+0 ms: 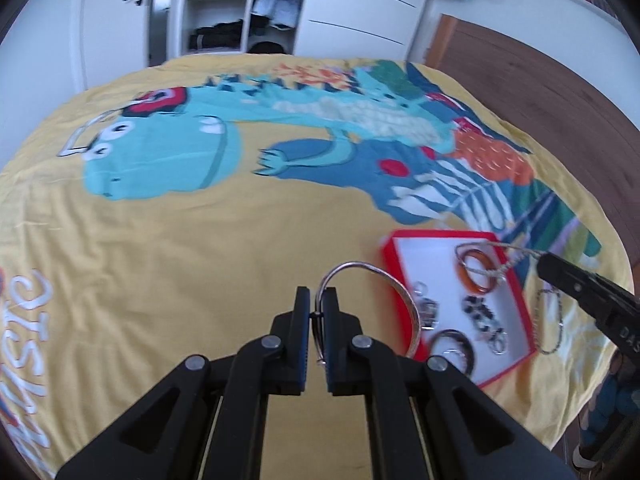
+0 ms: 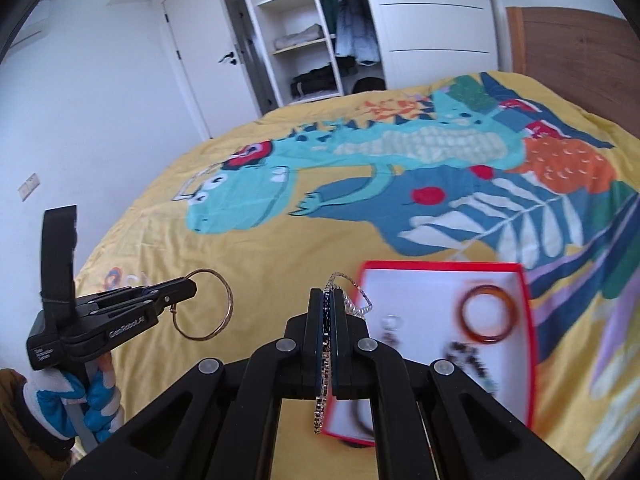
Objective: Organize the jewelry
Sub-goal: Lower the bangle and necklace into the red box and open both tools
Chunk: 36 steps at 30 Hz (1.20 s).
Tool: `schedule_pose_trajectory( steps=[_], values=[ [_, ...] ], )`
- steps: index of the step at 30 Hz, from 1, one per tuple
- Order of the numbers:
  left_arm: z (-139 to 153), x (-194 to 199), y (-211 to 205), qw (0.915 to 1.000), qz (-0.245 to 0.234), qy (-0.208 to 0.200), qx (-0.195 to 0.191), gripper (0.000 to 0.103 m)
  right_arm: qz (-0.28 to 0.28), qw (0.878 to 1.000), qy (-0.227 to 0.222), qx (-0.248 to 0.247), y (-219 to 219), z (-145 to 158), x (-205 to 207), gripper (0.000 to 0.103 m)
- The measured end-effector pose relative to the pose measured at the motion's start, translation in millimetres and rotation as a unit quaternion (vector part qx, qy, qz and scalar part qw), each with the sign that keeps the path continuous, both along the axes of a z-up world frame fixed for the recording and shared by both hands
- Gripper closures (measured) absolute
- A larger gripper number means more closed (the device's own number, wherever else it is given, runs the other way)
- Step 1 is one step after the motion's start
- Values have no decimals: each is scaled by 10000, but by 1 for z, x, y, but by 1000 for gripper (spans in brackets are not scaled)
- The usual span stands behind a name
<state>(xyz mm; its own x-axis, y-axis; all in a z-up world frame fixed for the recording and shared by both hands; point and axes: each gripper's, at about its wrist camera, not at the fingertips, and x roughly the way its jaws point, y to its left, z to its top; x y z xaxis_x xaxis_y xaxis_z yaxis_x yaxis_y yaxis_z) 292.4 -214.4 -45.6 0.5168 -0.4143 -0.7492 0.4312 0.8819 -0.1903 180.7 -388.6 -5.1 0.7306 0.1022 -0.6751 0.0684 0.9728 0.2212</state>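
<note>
My left gripper (image 1: 316, 298) is shut on a thin silver bangle (image 1: 362, 267), held above the yellow bedspread just left of the red jewelry box (image 1: 516, 280); it also shows in the right wrist view (image 2: 191, 287) with the bangle (image 2: 230, 306). My right gripper (image 2: 327, 298) is shut on a sparkly chain bracelet (image 2: 358, 294), held at the left edge of the box (image 2: 440, 267); the chain (image 1: 516, 254) hangs over the box. The box holds an amber bangle (image 2: 486, 314), a dark bangle (image 1: 452, 344), rings and beaded pieces (image 1: 482, 314).
A thin chain (image 1: 550, 322) lies on the bedspread (image 1: 180, 272) right of the box. The bed has a dinosaur print. An open wardrobe (image 2: 304, 40) stands beyond the bed, and a wooden headboard (image 2: 580, 52) is at the right.
</note>
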Motion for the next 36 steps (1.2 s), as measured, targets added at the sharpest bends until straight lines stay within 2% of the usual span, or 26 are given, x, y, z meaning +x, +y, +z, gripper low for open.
schedule_pose_trajectory(
  steps=[7, 14, 21, 33, 36],
  values=[
    [-31, -6, -92, 9984, -507, 198, 163, 98, -188, 9997, 168, 31, -51, -34, 13, 101],
    [-64, -3, -143, 9953, -771, 255, 521, 98, -274, 9987, 314, 278, -80, -77, 30, 101],
    [-89, -9, -155, 9924, -904, 290, 781, 97, -226, 9978, 515, 357, -89, -105, 46, 101],
    [-90, -8, -146, 9936, -821, 430, 643, 95, -524, 9940, 909, 303, -104, -123, 32, 96],
    [-87, -11, -144, 9935, -847, 459, 600, 95, -588, 9935, 912, 334, -105, -119, 24, 84]
  ],
)
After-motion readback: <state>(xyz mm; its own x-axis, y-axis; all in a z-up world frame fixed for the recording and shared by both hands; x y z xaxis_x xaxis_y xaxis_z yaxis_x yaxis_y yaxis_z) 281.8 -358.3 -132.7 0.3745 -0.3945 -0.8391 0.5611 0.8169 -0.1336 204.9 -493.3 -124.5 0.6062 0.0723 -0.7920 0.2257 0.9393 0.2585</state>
